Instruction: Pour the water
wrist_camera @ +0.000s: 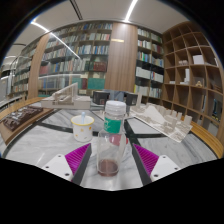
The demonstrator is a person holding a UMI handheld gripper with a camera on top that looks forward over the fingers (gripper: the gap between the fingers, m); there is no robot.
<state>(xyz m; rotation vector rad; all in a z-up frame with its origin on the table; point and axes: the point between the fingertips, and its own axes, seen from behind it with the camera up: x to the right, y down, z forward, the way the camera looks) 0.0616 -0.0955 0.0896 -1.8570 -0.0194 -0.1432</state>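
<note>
The hand-held gripper [108, 160] has its two fingers, each with a magenta pad, set close on either side of a clear plastic bottle with a pale cap and a green band at its neck [110, 140]; the pads appear to press on the bottle's lower body, so it reads as gripped, though the exact contact is hard to make out. The bottle stands upright between the fingers, and something dark shows at its bottom; whether its base rests on the white marbled desk [45, 150] or is lifted off it cannot be told. Just beyond and to one side, near the bottle, stands a small white cup [82, 126], upright on the desk, its contents not visible. Bookshelves [95, 50] fill the room behind. As a judgement, the task is early: the bottle is in hand, but carrying it to the cup and tilting it are still to do.
</note>
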